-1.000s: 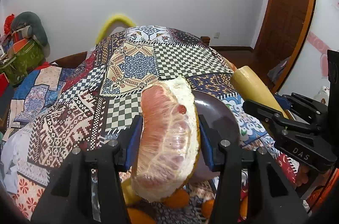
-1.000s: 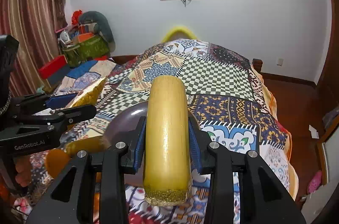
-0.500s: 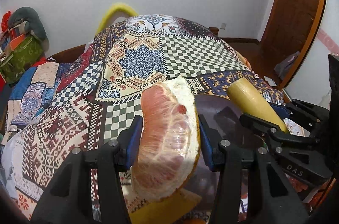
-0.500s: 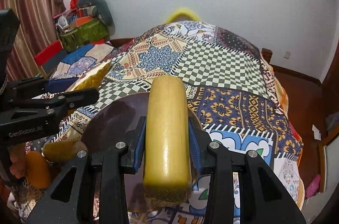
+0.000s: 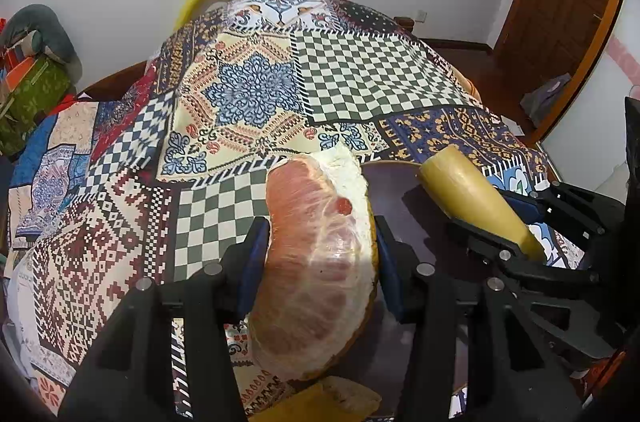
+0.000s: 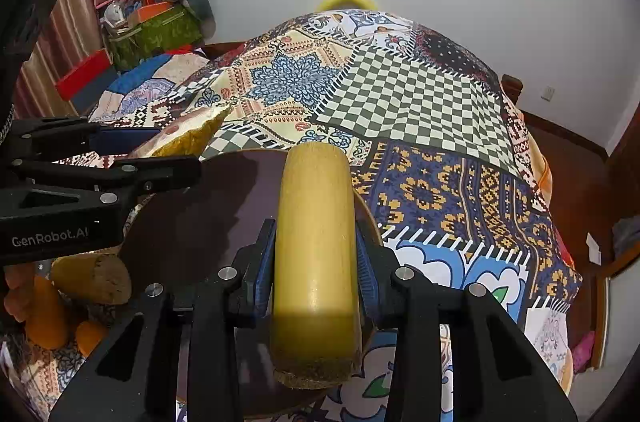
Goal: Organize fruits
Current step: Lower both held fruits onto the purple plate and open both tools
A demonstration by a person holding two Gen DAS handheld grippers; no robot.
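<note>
My left gripper [image 5: 318, 254] is shut on a pomelo wedge [image 5: 316, 262] with pink flesh and white pith, held over the left edge of a dark round plate [image 5: 404, 190]. My right gripper [image 6: 316, 258] is shut on a yellow sugarcane piece [image 6: 316, 246], held over the plate [image 6: 200, 218]. The right gripper and its cane [image 5: 468, 194] show at the right in the left wrist view. The left gripper [image 6: 100, 182] with the pomelo rind [image 6: 188, 138] shows at the left in the right wrist view.
The plate lies on a patchwork quilt [image 5: 256, 94] over a bed. Another cane piece [image 6: 94, 278] and small orange fruits [image 6: 44, 310] lie left of the plate. A yellow rind piece [image 5: 320, 402] lies under the left gripper. Bags [image 6: 156, 22] stand at the left wall.
Both grippers have moved forward and down over the plate with their fruit still held. The plate now fills more of both views; the loose orange fruits have left the left wrist view.
</note>
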